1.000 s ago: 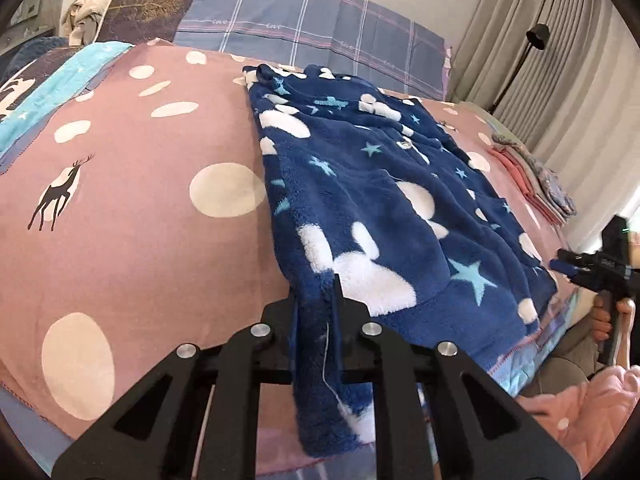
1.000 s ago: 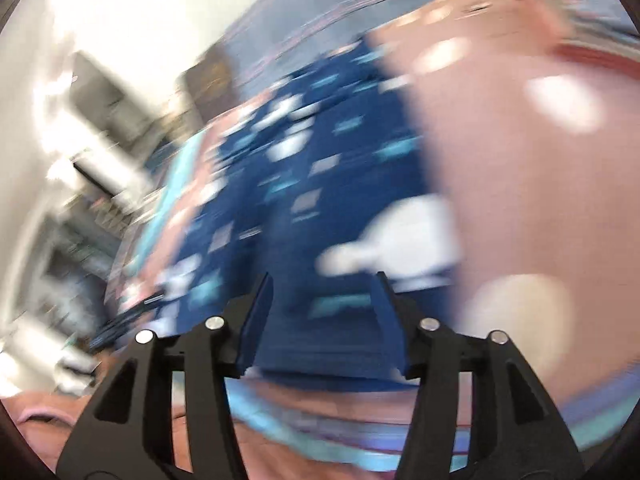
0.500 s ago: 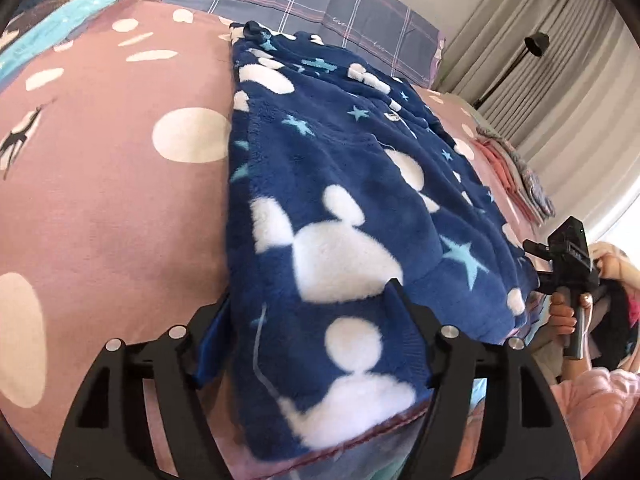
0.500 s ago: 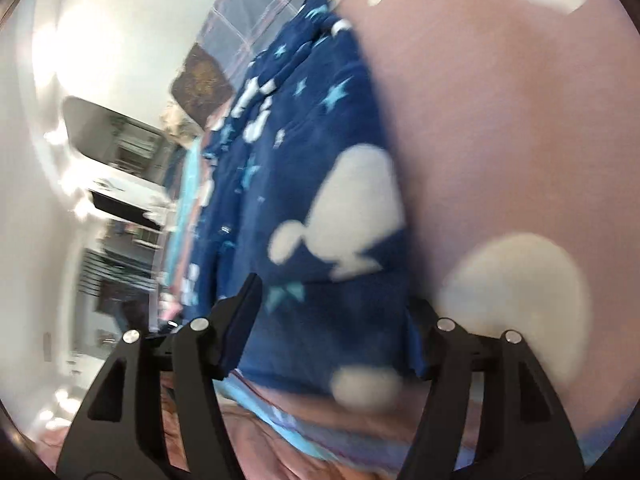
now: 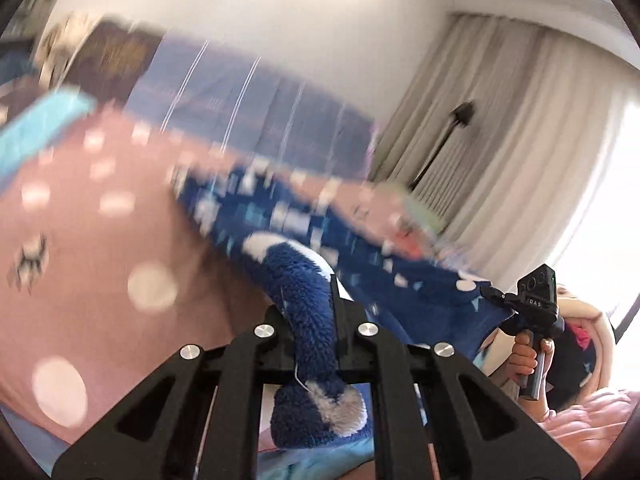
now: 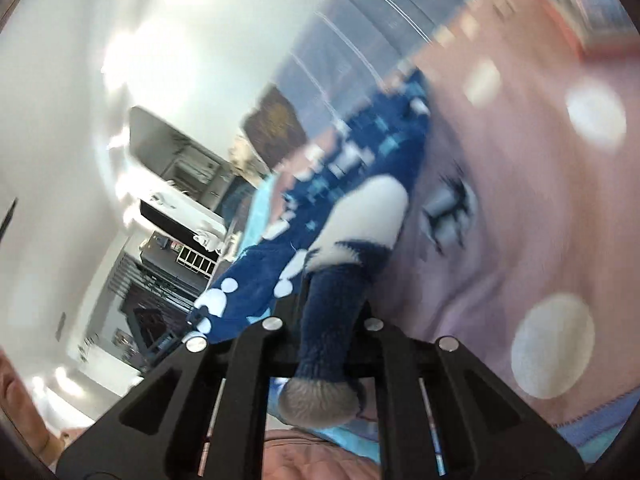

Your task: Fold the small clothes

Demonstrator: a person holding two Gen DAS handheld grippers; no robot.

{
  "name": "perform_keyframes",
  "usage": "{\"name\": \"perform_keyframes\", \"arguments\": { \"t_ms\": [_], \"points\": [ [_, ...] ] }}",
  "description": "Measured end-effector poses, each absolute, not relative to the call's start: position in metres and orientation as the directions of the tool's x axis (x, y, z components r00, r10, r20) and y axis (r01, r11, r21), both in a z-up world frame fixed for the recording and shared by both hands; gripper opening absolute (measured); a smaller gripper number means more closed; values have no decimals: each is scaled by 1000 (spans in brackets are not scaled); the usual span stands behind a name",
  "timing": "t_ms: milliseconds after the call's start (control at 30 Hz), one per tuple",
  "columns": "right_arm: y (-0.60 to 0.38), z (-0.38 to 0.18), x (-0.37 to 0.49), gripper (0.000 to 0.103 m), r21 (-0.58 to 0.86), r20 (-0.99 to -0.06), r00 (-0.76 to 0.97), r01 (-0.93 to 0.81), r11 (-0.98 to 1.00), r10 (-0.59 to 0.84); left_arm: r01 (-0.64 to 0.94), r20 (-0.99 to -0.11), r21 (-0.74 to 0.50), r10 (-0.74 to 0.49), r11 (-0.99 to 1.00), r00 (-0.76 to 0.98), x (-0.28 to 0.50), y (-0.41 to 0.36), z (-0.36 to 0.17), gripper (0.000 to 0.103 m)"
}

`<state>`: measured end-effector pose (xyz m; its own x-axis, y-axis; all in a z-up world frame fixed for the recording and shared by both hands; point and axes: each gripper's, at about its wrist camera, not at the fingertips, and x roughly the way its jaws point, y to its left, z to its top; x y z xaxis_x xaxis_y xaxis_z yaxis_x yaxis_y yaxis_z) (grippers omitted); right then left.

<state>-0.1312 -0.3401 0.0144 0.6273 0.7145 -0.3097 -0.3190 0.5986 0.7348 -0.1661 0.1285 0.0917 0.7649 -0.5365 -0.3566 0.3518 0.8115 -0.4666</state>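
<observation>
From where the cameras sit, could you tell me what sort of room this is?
Most likely a bedroom: a bed with a pink dotted bedspread, plaid pillows at its head, and long curtains by a bright window.

Each camera sits low at the bed's (image 5: 80,248) near edge, close behind its own claw. The left one faces the headboard and curtains (image 5: 520,128); the right one, rolled sideways, faces the shelves (image 6: 180,248). Both share the blue fleece garment (image 5: 304,300) and pink bedspread.

The only readable text is "DAS", in small white letters on the black camera block (image 5: 538,292) atop the right gripper (image 5: 494,295), seen from the left wrist.
</observation>
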Motion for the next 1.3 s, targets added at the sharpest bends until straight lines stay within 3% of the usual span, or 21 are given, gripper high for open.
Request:
{"name": "perform_keyframes", "arguments": {
  "t_ms": [67, 133, 200, 400, 767, 933, 1133, 1300],
  "points": [
    [-343, 43, -155, 10, 685, -241, 667, -397, 610, 705, 385, -282, -442, -533, 810, 798, -185, 131, 114, 11],
    [-345, 58, -171, 11, 618, -216, 712, -431, 658, 669, 380, -275, -426, -517, 821, 811, -187, 130, 119, 12],
    [-342, 57, -171, 14, 579, -244, 736, -412, 704, 631, 349, -306, -441, -505, 826, 807, -176, 131, 110, 12],
    [-342, 20, -130, 14, 656, -308, 726, -306, 690, 615, 260, -351, -546, -499, 797, 792, -131, 139, 83, 12],
    [-324, 60, -64, 14, 558, -281, 762, -364, 746, 583, 333, -312, -452, -496, 828, 810, -54, 114, 131, 12],
    [-332, 70, -6, 14, 573, -308, 797, -280, 770, 519, 286, -318, -435, -443, 854, 839, 4, 110, 145, 12],
    [-341, 61, 83, 14, 601, -361, 798, -197, 775, 483, 194, -386, -419, -367, 887, 846, 90, 107, 130, 12],
    [-331, 16, 161, 14, 587, -469, 755, -121, 800, 459, 61, -533, -357, -257, 932, 806, 164, 106, 62, 12]
  ]
}}
